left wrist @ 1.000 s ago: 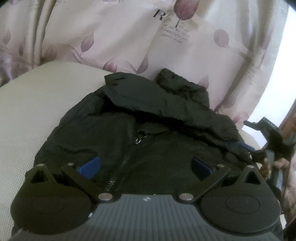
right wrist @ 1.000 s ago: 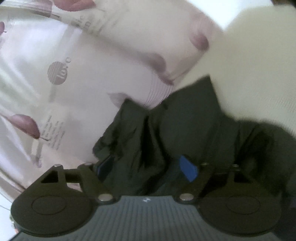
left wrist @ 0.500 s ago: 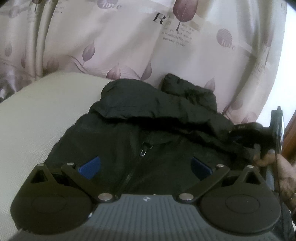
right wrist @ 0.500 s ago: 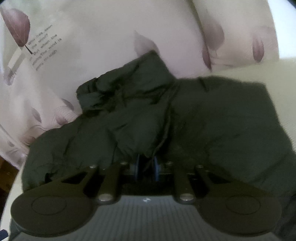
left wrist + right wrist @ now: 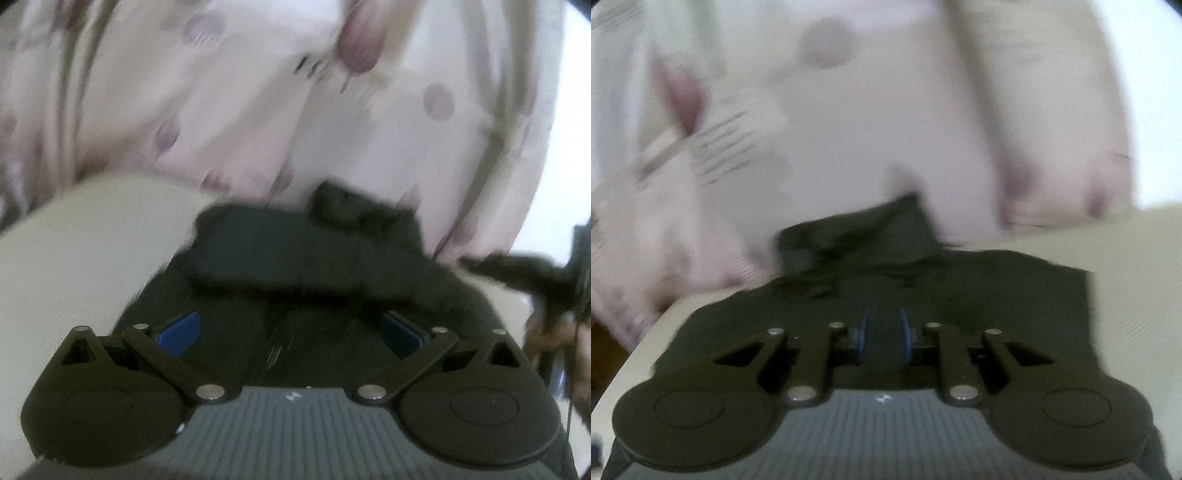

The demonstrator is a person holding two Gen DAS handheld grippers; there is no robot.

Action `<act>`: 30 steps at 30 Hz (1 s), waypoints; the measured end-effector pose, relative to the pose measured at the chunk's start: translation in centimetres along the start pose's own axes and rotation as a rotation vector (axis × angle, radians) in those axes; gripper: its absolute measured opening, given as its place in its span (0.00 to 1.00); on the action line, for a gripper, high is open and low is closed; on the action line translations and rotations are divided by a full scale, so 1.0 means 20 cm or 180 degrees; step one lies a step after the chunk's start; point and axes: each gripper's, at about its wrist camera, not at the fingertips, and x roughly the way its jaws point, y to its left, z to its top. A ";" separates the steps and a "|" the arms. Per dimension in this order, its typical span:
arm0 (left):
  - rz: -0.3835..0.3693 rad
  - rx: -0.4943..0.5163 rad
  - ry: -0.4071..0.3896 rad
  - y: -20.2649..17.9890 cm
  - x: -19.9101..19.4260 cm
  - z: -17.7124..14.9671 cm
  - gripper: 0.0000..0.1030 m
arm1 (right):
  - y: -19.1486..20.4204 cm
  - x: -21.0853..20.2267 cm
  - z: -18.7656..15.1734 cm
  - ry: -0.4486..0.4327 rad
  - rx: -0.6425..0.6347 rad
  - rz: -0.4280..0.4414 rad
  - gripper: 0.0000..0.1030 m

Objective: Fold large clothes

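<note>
On the cream cushion [image 5: 1137, 258], the right gripper [image 5: 882, 338] pinches the black jacket [image 5: 997, 295], seemingly a thin fold. That fold could slip free under a tug, while the left gripper [image 5: 291, 332] hangs wide, holding nothing.

A home bedroom: leaf-print curtain [image 5: 258, 110] with lettering behind a cream mattress [image 5: 92, 240].

Black jacket [image 5: 303, 266], cream surface [image 5: 81, 236], pale pink curtain [image 5: 229, 110] with mauve leaves.
</note>
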 end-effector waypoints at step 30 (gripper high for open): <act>0.0740 0.0761 0.0540 -0.11 1.00 0.13 0.51 | -0.08 0.37 -0.19 0.0599 -0.0462 -0.0280 0.15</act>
